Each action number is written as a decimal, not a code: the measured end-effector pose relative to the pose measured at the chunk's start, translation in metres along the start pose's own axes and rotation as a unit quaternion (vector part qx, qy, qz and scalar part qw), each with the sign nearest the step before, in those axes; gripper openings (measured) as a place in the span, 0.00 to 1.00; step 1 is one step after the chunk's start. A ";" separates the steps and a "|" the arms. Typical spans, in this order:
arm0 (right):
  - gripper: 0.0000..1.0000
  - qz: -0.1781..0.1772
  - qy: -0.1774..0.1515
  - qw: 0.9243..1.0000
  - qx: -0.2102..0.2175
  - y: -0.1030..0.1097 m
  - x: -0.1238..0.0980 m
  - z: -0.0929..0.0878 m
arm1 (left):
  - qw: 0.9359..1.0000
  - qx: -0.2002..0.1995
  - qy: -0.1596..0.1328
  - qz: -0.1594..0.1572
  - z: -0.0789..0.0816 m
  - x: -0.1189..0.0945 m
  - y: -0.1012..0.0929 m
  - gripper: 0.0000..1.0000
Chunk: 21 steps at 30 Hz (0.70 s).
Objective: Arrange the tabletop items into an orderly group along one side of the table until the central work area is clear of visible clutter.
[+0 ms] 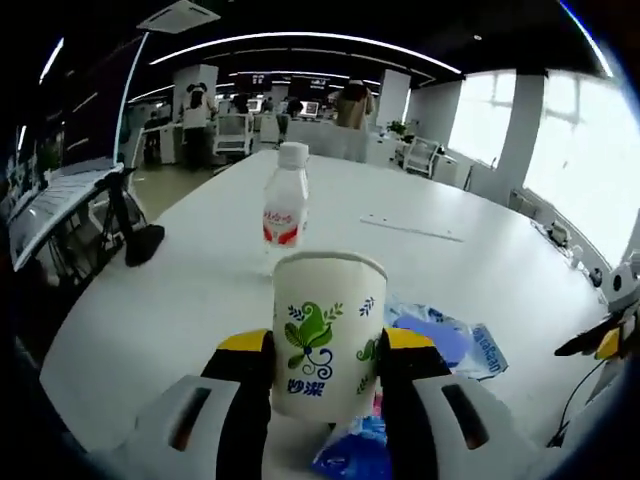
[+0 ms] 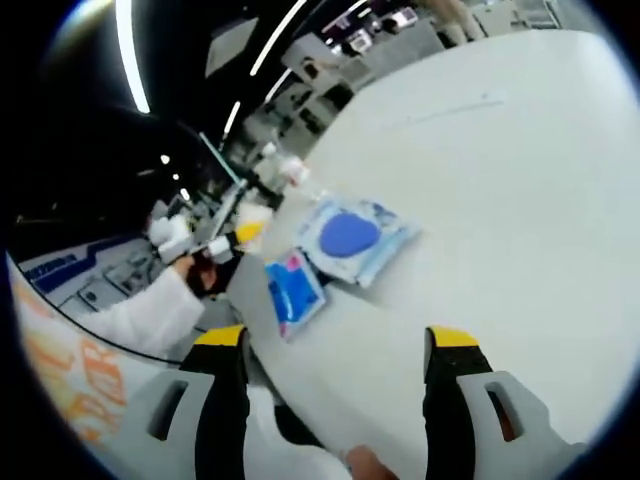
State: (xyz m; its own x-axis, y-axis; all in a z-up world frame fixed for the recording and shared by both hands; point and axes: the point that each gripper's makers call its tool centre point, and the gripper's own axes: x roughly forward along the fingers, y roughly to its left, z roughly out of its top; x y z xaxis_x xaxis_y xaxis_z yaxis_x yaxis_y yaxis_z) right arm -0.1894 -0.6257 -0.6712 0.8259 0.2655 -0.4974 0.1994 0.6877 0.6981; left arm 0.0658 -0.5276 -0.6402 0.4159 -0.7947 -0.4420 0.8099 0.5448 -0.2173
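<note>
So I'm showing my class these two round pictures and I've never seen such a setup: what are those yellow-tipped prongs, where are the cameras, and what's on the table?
No robot here: a person holds a two-pronged gripper in each hand, and a fisheye camera rides on each, looking along its prongs. In the left gripper view, the left gripper clamps a paper cup with a green leaf print. Behind it a small bottle stands on the white table, and blue packets lie to the cup's right. In the right gripper view, the right gripper is open and holds nothing; the round-patterned blue packet and a smaller blue packet lie ahead, with the person's white sleeve beyond.
</note>
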 end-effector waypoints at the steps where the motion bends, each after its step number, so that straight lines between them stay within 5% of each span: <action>1: 0.70 0.000 -0.006 1.000 0.002 0.000 0.000 0.003 | 1.000 0.002 -0.009 -0.005 0.004 -0.001 -0.007 0.42; 7: 0.71 0.034 -0.039 0.998 0.043 0.018 -0.002 0.025 | 0.995 0.007 -0.056 -0.077 0.032 -0.007 -0.065 0.41; 11: 0.72 0.063 -0.072 0.993 0.061 0.041 0.002 0.054 | 0.989 0.023 -0.072 -0.130 0.042 -0.009 -0.111 0.41; 21: 0.74 0.109 -0.093 0.989 0.031 0.084 0.015 0.097 | 0.967 0.050 -0.078 -0.237 0.044 -0.015 -0.192 0.41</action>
State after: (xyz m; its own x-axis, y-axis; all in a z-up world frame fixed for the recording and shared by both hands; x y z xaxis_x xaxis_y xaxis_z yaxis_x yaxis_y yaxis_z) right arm -0.1091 -0.6293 -0.5702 0.9346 0.2702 -0.2313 0.0325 0.5828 0.8120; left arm -0.0778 -0.6320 -0.5540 0.0393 -0.9837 -0.1755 0.9573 0.0874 -0.2755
